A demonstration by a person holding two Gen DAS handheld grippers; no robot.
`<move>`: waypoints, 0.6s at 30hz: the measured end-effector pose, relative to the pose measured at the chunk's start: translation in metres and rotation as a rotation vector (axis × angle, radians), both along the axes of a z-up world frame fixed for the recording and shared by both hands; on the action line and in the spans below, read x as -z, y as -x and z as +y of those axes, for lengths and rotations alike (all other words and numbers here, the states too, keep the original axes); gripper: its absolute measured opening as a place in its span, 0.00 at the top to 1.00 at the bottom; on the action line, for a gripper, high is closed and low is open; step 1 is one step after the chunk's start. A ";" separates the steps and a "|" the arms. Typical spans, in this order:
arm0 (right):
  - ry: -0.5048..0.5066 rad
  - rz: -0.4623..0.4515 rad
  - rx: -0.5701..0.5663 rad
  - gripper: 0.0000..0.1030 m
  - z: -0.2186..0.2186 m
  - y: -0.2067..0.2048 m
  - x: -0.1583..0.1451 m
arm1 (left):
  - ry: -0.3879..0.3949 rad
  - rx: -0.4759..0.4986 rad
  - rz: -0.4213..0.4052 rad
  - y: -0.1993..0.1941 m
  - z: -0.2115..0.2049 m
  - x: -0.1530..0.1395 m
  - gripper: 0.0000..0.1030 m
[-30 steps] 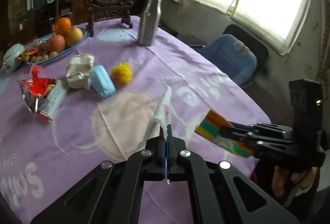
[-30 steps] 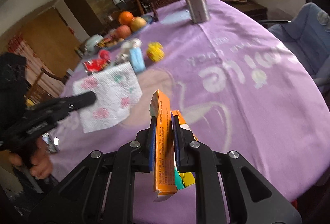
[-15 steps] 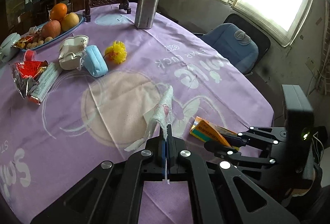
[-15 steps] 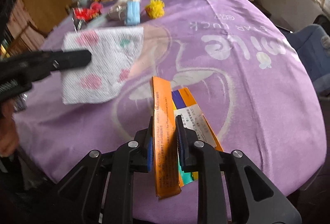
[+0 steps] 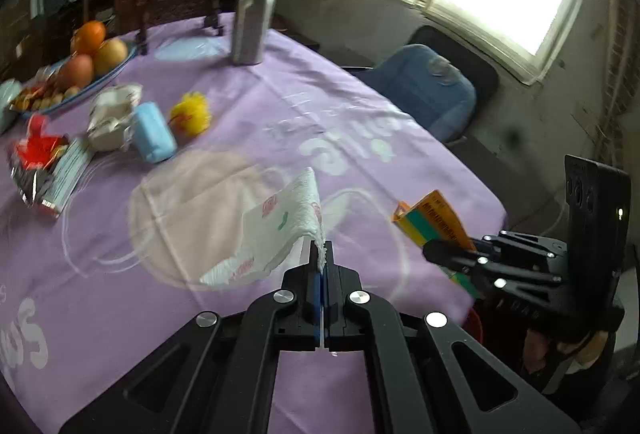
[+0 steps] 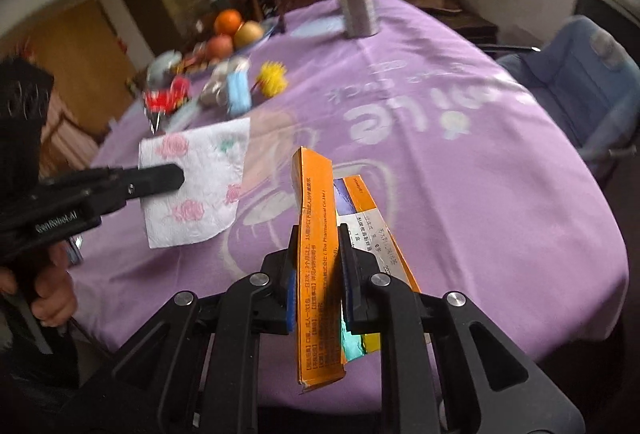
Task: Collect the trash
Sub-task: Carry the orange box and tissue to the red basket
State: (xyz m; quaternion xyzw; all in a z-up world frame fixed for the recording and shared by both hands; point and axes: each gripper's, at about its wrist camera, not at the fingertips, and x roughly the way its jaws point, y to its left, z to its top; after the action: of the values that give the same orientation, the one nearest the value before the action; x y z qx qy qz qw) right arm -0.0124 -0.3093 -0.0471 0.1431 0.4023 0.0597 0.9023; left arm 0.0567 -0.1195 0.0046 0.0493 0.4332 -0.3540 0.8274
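A: What is on the round table with the purple cloth (image 5: 248,122)?

B: 2 pieces of trash are lifted above its near edge. The left gripper (image 5: 321,266) is clamped on a white paper napkin (image 5: 280,230) printed with pink roses. The right gripper (image 6: 318,274) is closed on a flattened orange box (image 6: 316,254).

A: Anything unclear?

B: The box's lower end is cut off behind the fingers, and the far wrappers are blurred.

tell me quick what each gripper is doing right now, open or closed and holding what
Left gripper: closed on the floral paper napkin, lifted off the table.
Right gripper: closed on the flattened orange box.
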 end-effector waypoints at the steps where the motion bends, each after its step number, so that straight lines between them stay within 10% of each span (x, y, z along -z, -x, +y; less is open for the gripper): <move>1: -0.008 -0.006 0.015 0.83 -0.006 0.006 -0.001 | 0.001 0.016 -0.006 0.004 -0.005 -0.002 0.99; 18: -0.010 0.046 0.406 0.83 -0.143 0.179 0.022 | -0.082 0.617 -0.095 0.168 -0.175 0.005 0.99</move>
State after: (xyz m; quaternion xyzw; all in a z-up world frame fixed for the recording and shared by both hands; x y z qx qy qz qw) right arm -0.1915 -0.4522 -0.0696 0.2270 0.3853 -0.1246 0.8857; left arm -0.1112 -0.2944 -0.0005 0.2284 0.3724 -0.5680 0.6976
